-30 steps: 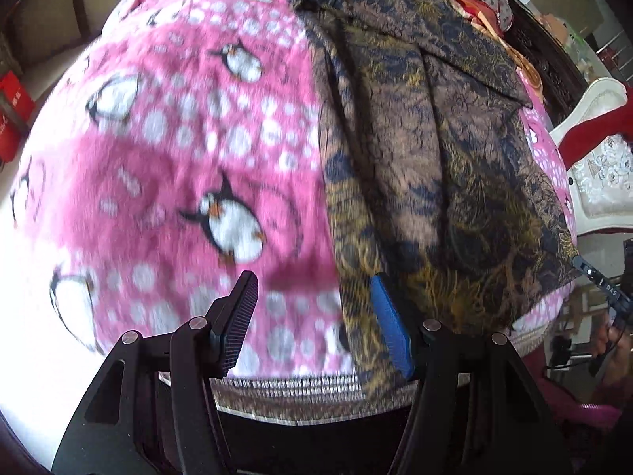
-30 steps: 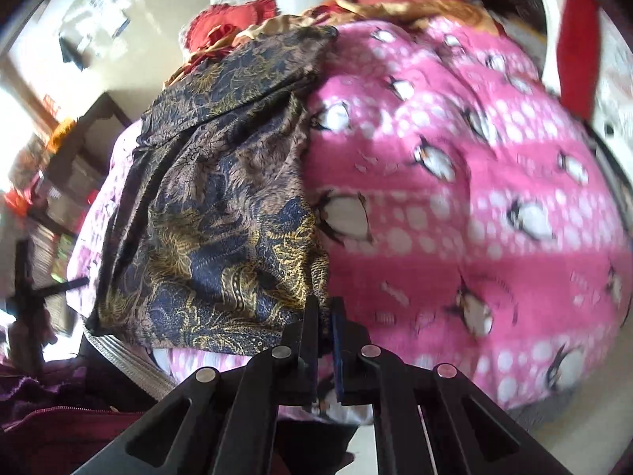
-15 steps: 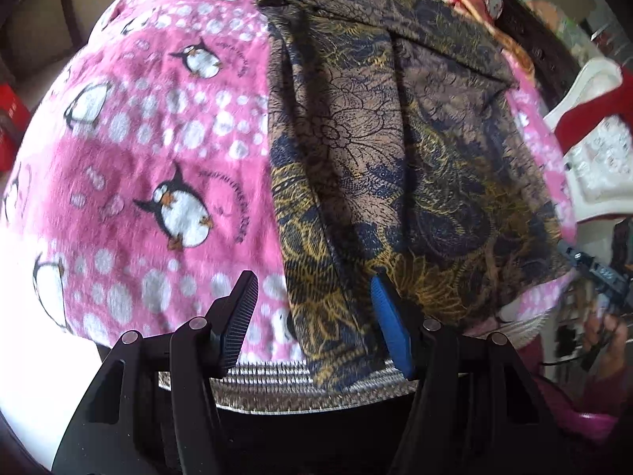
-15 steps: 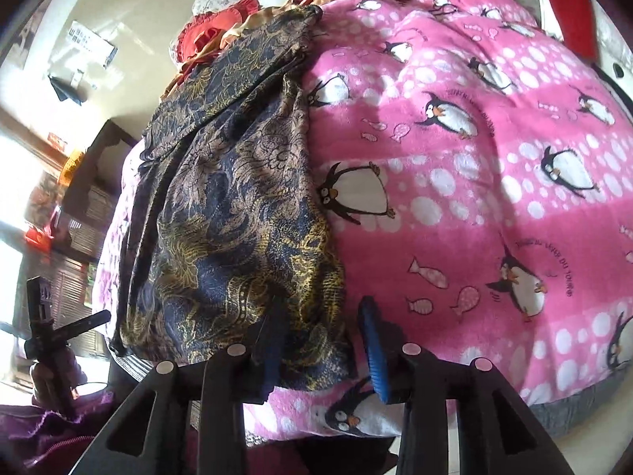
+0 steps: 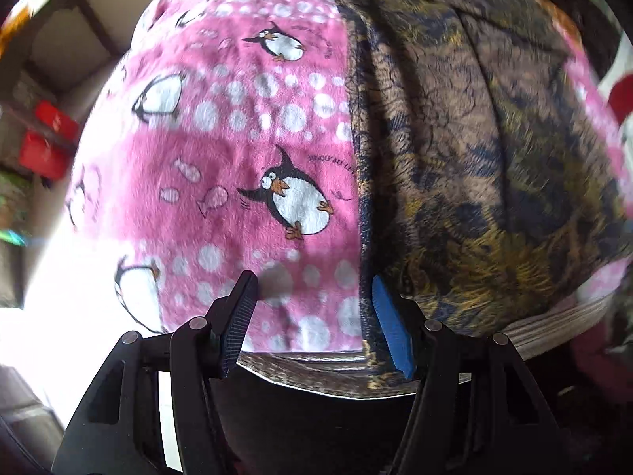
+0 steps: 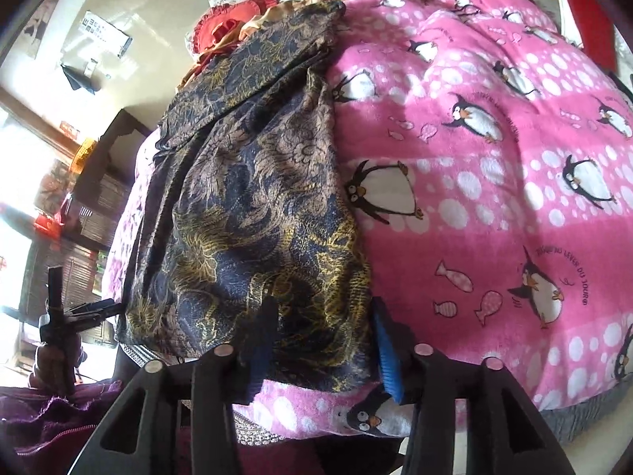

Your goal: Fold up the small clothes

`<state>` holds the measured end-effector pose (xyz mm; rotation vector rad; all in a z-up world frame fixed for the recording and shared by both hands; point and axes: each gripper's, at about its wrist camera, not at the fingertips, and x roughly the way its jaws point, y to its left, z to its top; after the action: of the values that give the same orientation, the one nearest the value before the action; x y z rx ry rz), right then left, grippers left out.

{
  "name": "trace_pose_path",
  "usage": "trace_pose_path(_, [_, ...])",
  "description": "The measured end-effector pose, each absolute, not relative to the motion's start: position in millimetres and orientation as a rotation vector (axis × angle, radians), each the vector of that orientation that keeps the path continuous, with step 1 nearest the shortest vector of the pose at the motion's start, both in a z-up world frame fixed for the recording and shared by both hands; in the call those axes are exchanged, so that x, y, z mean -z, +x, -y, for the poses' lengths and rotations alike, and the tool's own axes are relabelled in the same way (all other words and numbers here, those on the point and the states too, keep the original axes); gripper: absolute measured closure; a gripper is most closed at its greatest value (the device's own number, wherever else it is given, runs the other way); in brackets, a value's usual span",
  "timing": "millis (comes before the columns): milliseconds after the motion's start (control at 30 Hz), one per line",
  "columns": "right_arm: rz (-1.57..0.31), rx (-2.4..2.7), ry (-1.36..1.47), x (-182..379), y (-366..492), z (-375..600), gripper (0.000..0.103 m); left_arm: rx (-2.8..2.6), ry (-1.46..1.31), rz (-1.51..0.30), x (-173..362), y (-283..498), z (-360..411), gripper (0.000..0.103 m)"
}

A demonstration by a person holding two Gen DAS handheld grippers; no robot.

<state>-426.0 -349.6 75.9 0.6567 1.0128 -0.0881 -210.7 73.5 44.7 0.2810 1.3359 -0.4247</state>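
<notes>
A dark blue and gold batik garment (image 6: 253, 206) lies folded lengthwise on a pink penguin blanket (image 6: 494, 206). In the right wrist view my right gripper (image 6: 324, 344) hovers over the garment's near hem. Its jaws are opening, the cloth lies loose between the fingers, and the pads stand off it. In the left wrist view the garment (image 5: 474, 138) fills the right half and the blanket (image 5: 237, 138) the left. My left gripper (image 5: 314, 316) stands open over the blanket, and its blue pad (image 5: 389, 328) sits at the garment's long folded edge.
Red and orange clothes and pillows (image 6: 233, 27) are heaped at the bed's far end. A hand holding a black device (image 6: 55, 324) shows at the left, above a purple zipped garment (image 6: 47, 419). Red boxes (image 5: 43, 138) stand on the floor. The bed's near edge (image 5: 316, 372) runs under my left gripper.
My right gripper's jaws went from shut to wide apart over the garment's near hem. The left view shifted, so the garment's edge now sits by the blue pad instead of between the fingers.
</notes>
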Motion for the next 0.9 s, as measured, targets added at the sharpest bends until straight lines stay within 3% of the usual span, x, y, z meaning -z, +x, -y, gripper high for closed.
trace_pose_path(367, [-1.003, 0.090, 0.706, -69, -424, 357, 0.056, 0.505, 0.422, -1.287, -28, -240, -39, 0.042])
trace_pose_path(433, [-0.981, 0.083, 0.721, -68, -426, 358, 0.061, 0.522, 0.371, -1.299, -28, -238, -38, 0.045])
trace_pose_path(467, [-0.979, 0.086, 0.711, -69, -426, 357, 0.074, 0.541, 0.347, -1.304, -29, -238, -39, 0.061])
trace_pose_path(500, [-0.981, 0.090, 0.687, -71, -427, 356, 0.096, 0.571, 0.322, -1.315, -30, -237, -40, 0.087])
trace_pose_path(533, [-0.979, 0.086, 0.673, -73, -428, 354, 0.098, 0.598, 0.301, -1.329, -30, -238, -43, 0.095])
trace_pose_path(600, [-0.950, 0.091, 0.650, -84, -431, 350, 0.098, 0.622, 0.287, -1.319, -34, -234, -47, 0.100])
trace_pose_path(900, [-0.876, 0.041, 0.610, -132, -471, 332, 0.099, 0.686, 0.215, -1.224, -86, -238, -85, 0.100])
